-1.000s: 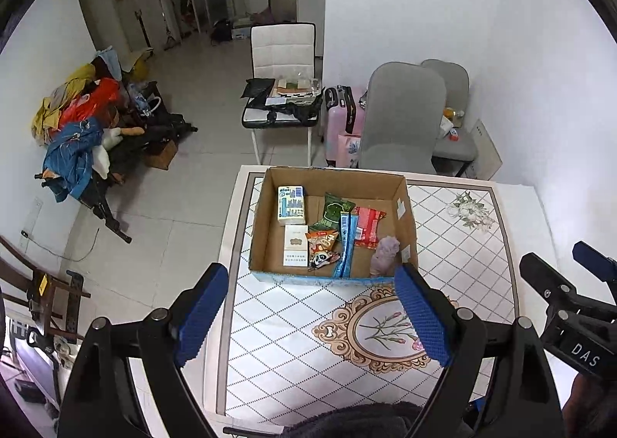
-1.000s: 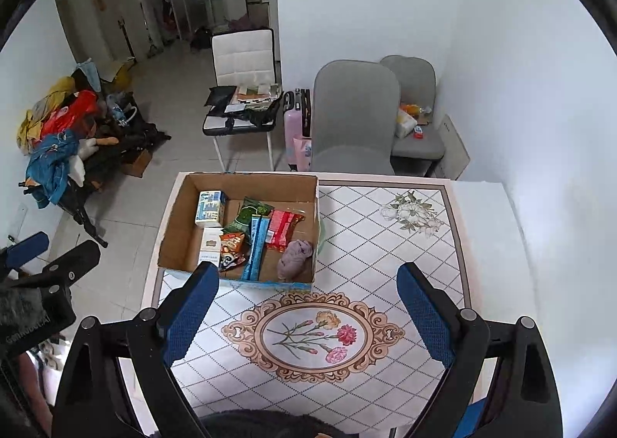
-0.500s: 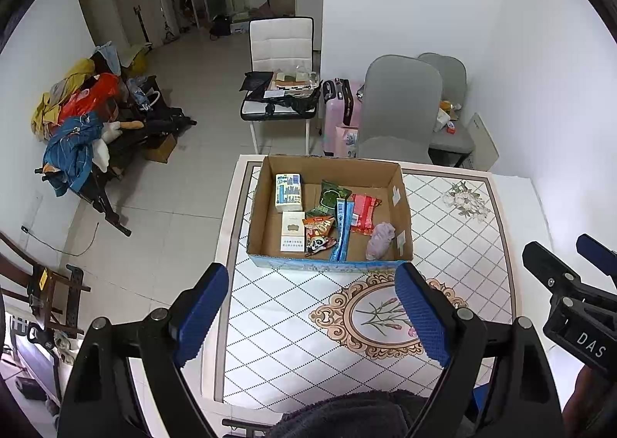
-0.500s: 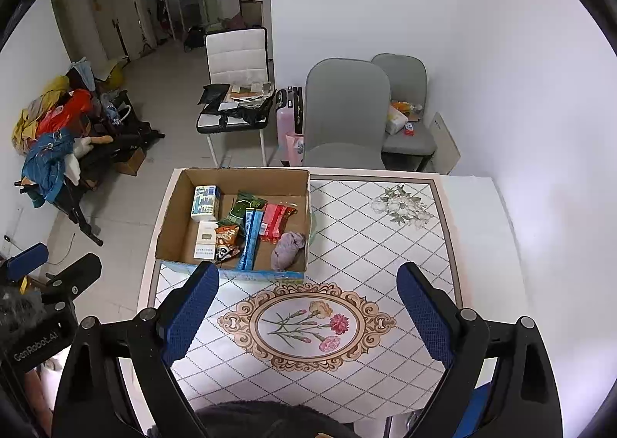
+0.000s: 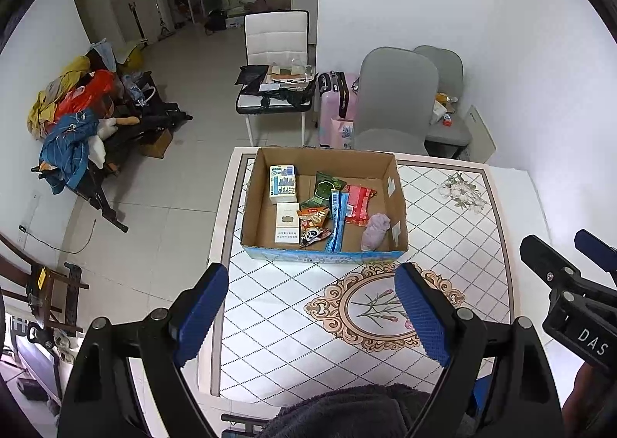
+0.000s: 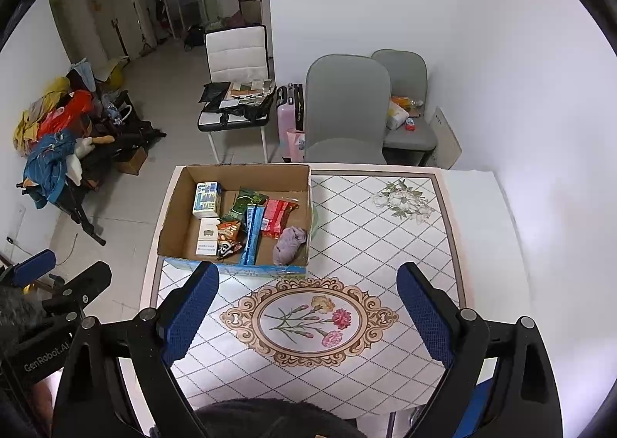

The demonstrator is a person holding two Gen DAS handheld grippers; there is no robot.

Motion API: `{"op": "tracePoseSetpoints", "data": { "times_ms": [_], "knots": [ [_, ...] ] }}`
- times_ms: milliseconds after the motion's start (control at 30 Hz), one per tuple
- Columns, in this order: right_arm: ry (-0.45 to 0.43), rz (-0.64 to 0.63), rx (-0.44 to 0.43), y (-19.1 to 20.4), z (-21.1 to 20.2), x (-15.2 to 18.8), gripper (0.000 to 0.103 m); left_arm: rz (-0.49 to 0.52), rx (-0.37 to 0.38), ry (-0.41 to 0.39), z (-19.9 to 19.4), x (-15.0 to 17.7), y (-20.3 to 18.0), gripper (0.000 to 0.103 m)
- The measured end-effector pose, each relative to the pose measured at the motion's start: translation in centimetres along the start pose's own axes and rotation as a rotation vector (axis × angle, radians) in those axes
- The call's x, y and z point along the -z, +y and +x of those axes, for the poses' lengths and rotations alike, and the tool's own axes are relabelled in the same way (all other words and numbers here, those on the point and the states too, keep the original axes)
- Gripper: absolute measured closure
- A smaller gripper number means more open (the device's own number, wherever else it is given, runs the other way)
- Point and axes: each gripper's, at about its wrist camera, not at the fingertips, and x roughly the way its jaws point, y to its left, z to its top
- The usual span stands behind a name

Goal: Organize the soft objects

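Note:
An open cardboard box [image 5: 397,187] [image 6: 175,202] stands at the far left of the patterned table. In it lie a pale purple soft cloth [image 5: 375,226] [image 6: 288,240], tissue packs [image 5: 282,183] [image 6: 207,199] and several snack packets [image 5: 358,201] [image 6: 275,213]. My left gripper [image 5: 310,285] is open and empty, held high above the table's near edge. My right gripper [image 6: 306,285] is open and empty too, to the right of the left one and equally high.
The table [image 5: 501,229] [image 6: 478,245] has a floral oval in its middle. Two grey chairs [image 6: 343,110] and a white chair [image 6: 235,52] stand behind it, with a pink suitcase [image 5: 335,106]. A heap of clothes [image 5: 69,129] lies at the left wall.
Both grippers have pulled back and risen from the table, so the box looks smaller and farther. Both stay open and empty.

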Motion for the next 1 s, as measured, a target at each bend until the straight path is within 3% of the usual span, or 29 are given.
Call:
{"op": "tracePoseSetpoints", "data": {
  "times_ms": [1000],
  "knots": [
    [0.013, 0.029, -0.005, -0.7, 0.0, 0.1, 0.008, 0.027, 0.024, -0.008, -0.1, -1.1, -0.3, 0.015]
  ]
}}
